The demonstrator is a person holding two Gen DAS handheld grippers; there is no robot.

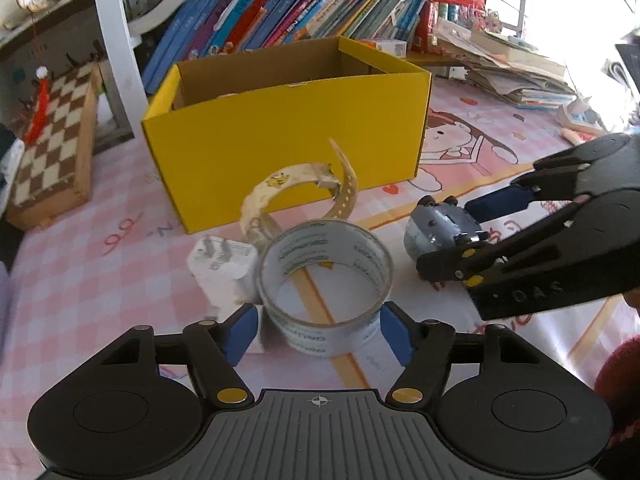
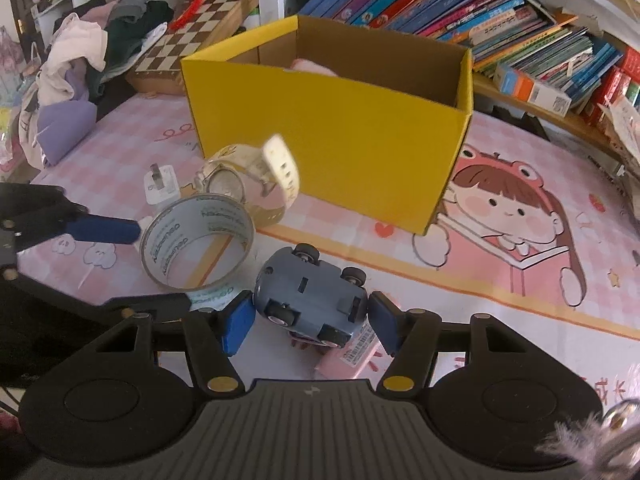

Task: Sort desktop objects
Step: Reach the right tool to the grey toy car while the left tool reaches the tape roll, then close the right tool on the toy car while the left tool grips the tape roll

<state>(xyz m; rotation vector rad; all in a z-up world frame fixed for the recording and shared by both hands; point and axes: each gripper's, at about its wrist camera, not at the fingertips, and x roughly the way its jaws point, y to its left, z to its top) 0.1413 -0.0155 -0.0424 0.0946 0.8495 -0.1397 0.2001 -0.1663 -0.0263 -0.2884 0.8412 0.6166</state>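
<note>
A yellow cardboard box (image 1: 288,136) stands open on the pink cartoon-printed desk mat (image 1: 100,248), towards the back edge of the desk, in front of a shelf packed with leaning children's books (image 1: 280,12). Something pale pink lies inside the box, but I cannot tell what it is.

In front of the box sits a small cluster of things. A roll of clear packing tape (image 1: 326,288) lies flat on the mat, and the left gripper (image 1: 320,334) has its blue-padded fingers spread on either side of it, near the roll's outer wall but not pressing it. Just beside the roll, on its left in the left wrist view, is a white plug adapter (image 1: 224,268) with its prongs pointing up. Behind the roll, a cream wristwatch (image 1: 296,196) rests with its strap curled upward, close to the box's front wall.

The right gripper (image 2: 312,320) has its blue pads against the two sides of a grey-blue toy car (image 2: 310,296) turned wheels-up, pinching it. Below the car lies a pink packet with a barcode label (image 2: 352,354).

A folded chessboard (image 1: 52,140) leans near the desk's left edge.
</note>
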